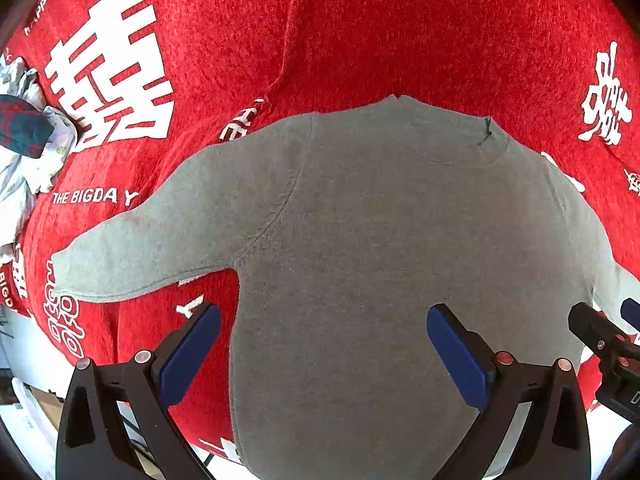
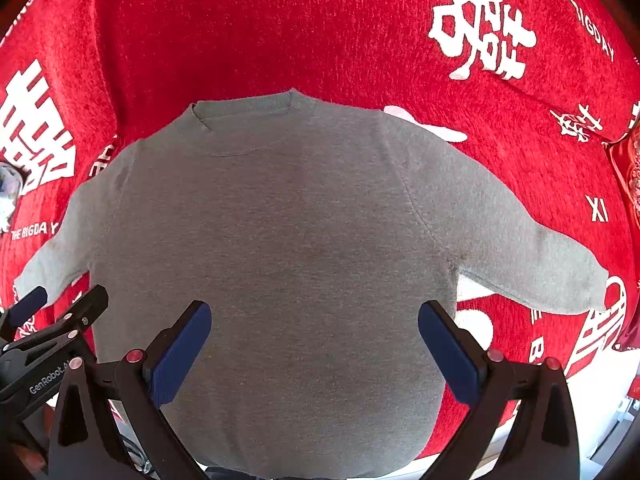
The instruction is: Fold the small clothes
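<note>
A small grey sweatshirt (image 1: 380, 220) lies flat and spread on a red blanket (image 1: 380, 28), collar away from me, both sleeves out to the sides. It also shows in the right wrist view (image 2: 280, 240). My left gripper (image 1: 324, 344) is open and empty above the sweatshirt's lower left body. My right gripper (image 2: 316, 344) is open and empty above its lower middle. Each gripper shows in the other's view: the right one at the right edge (image 1: 604, 332), the left one at the left edge (image 2: 52, 320).
The red blanket (image 2: 320, 20) carries white characters and lettering. A heap of other clothes (image 1: 24, 132), plaid and pale printed, lies at the far left. The blanket's near edge and pale floor (image 2: 600, 392) show at the bottom.
</note>
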